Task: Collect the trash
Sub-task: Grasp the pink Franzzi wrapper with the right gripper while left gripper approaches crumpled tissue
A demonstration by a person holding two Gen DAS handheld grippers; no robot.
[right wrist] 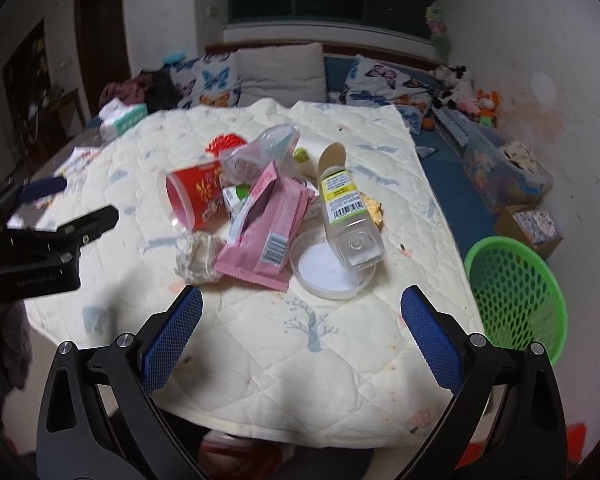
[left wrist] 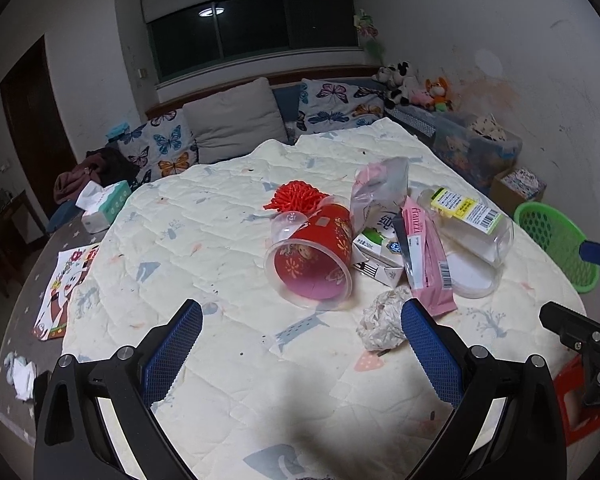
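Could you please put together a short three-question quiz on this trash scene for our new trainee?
1. True or false: the left gripper is holding the crumpled paper ball.
2. Which item rests partly on the round clear lid? A) red cup B) clear bottle C) pink wrapper
3. Fill in: the green basket stands off the quilted table, on the ____ gripper's side.

Key
1. False: both grippers, the right gripper included, are open and empty; the ball only lies beside one finger.
2. B.
3. Right.
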